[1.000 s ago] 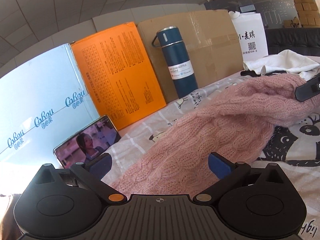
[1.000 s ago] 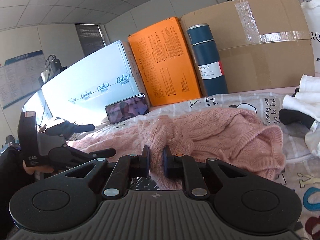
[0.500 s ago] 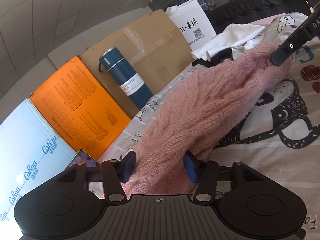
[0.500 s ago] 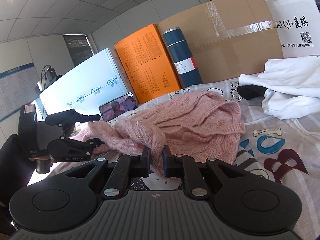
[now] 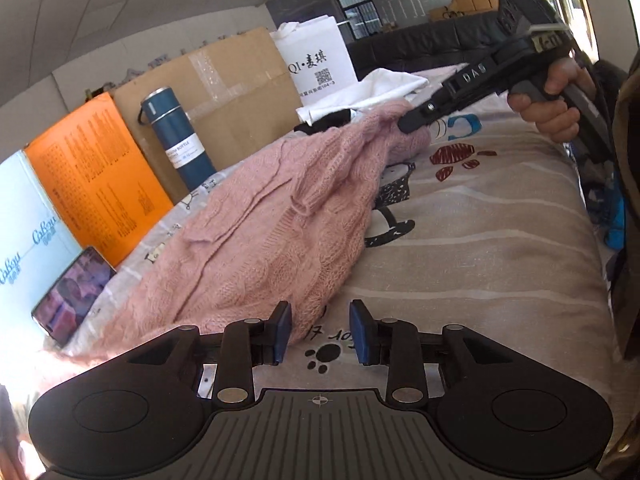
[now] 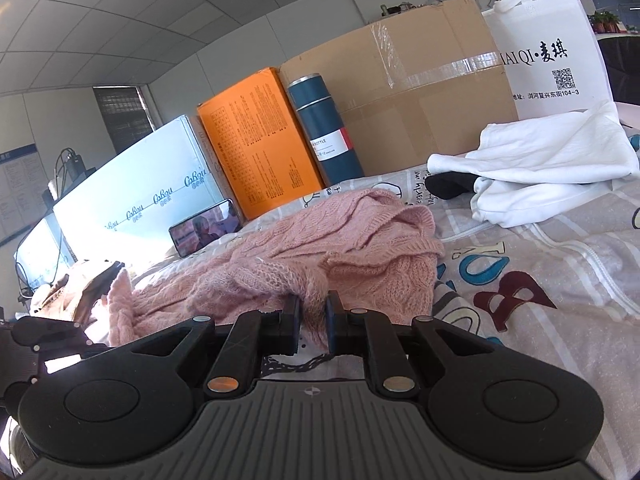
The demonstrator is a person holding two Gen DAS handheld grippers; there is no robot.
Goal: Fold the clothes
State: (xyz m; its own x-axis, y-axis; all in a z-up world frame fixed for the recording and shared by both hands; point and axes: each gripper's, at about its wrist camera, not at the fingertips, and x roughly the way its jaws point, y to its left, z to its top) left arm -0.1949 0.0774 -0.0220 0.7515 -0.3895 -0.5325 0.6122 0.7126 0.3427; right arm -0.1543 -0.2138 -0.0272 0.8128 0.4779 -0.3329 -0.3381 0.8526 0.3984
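Right now the pink cable-knit sweater [image 5: 280, 220] lies stretched in a long heap across the printed bedsheet [image 5: 480, 240], running from near the left gripper [image 5: 320, 330] toward the far side, where the right gripper [image 5: 412, 120] reaches it. The left gripper's blue-padded fingers [image 5: 282, 330] stand apart with nothing between them; the left pad just touches the sweater's near hem, while the gap shows only sheet with a paw print.

From the right wrist view, the right gripper [image 6: 312, 320] has its fingers [image 6: 291, 322] drawn close together, pinching a fuzzy fold of the sweater [image 6: 320, 248] between the pads.

Behind the sweater stand a pale blue box [image 6: 132, 200], an orange box [image 6: 256, 140], a dark blue vacuum bottle [image 6: 324, 128] and a taped cardboard box [image 6: 420, 92], with a white shopping bag [image 6: 548, 52] at the right. A phone [image 6: 206, 226] with a lit screen leans against the pale blue box. A crumpled white garment [image 6: 552, 160] lies on the sheet beside the sweater, with a black piece of cloth [image 6: 448, 184] tucked under its edge.
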